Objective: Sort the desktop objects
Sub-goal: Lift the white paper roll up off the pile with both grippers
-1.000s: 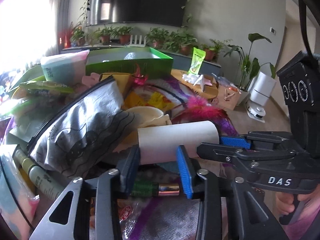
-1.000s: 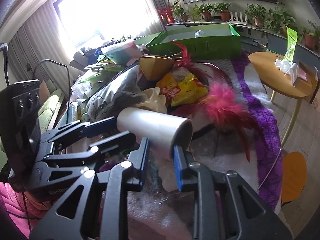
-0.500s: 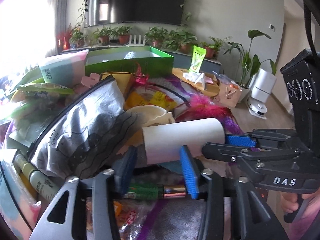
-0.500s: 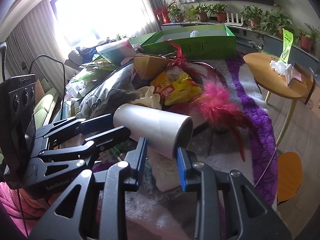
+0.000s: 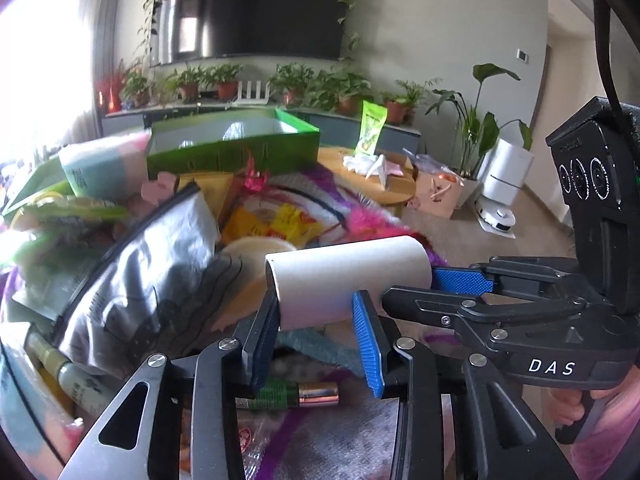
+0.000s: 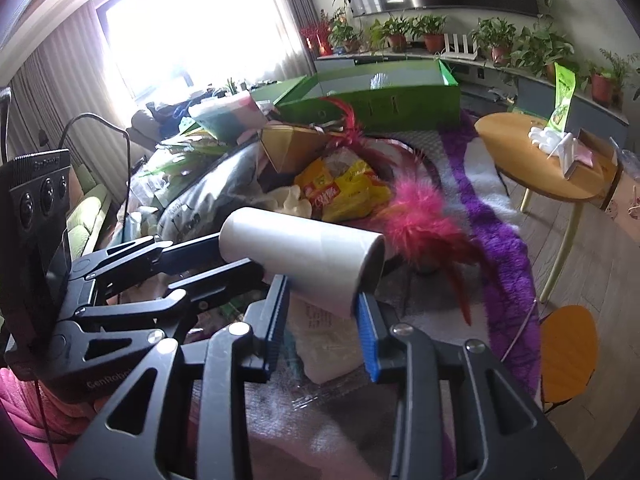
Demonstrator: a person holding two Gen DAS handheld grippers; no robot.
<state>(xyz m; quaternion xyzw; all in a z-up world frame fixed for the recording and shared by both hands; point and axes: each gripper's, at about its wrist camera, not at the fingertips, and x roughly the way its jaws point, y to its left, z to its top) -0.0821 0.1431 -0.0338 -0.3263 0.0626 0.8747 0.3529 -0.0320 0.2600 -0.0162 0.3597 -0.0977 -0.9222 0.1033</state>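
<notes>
White paper roll [image 5: 348, 280] hangs above the cluttered desktop as we clamp it at both ends, the left gripper [image 5: 316, 336] and right gripper [image 6: 322, 322] each closed around it. We judge the sorting barely begun: the green box [image 6: 384, 96] behind looks almost bare, while a snack packet [image 6: 344, 194], pink feather [image 6: 424, 220], battery [image 5: 296, 394] and grey pouch [image 5: 140, 280] lie heaped below.

clutter pile [image 5: 160, 264] ahead, green box [image 6: 384, 92] beyond
</notes>
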